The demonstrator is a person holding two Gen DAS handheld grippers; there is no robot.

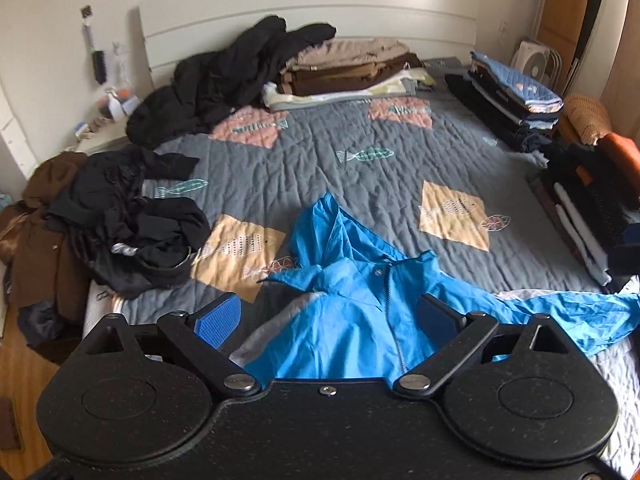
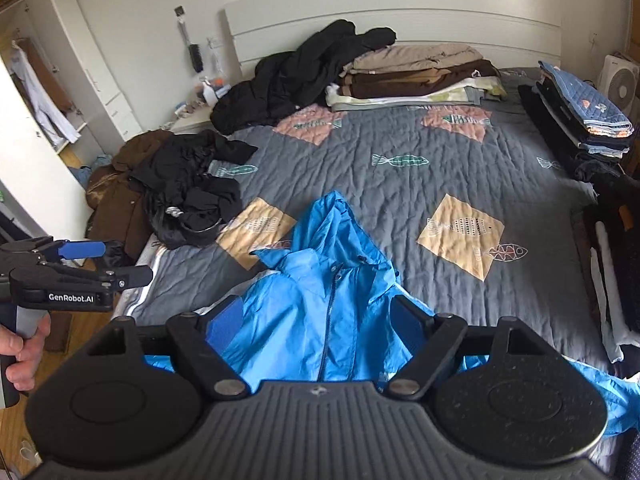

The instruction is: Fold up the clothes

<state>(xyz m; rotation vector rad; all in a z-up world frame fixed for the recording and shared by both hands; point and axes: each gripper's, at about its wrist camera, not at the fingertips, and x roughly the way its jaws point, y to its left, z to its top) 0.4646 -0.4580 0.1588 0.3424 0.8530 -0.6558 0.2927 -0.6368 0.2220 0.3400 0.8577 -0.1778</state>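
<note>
A blue jacket [image 1: 352,304] lies front up on the near part of the bed [image 1: 360,184], hood pointing far, zip running toward the near edge, one sleeve stretched out to the right. The left gripper [image 1: 332,312] hangs above the jacket's chest with its jaws spread wide and nothing between them; the cloth shows below the gap, and the pictures do not show whether a pad touches it. The right gripper [image 2: 316,320] is likewise released, jaws wide, over the zip. From the right wrist, the left gripper [image 2: 116,264] sits at the left, off the bed's edge, held by a hand [image 2: 24,356]. Left of the jacket lies a heap of black clothes [image 1: 132,224]. Folded stacks [image 1: 352,72] sit far, by the headboard [image 1: 312,16], and more along the right edge.
</note>
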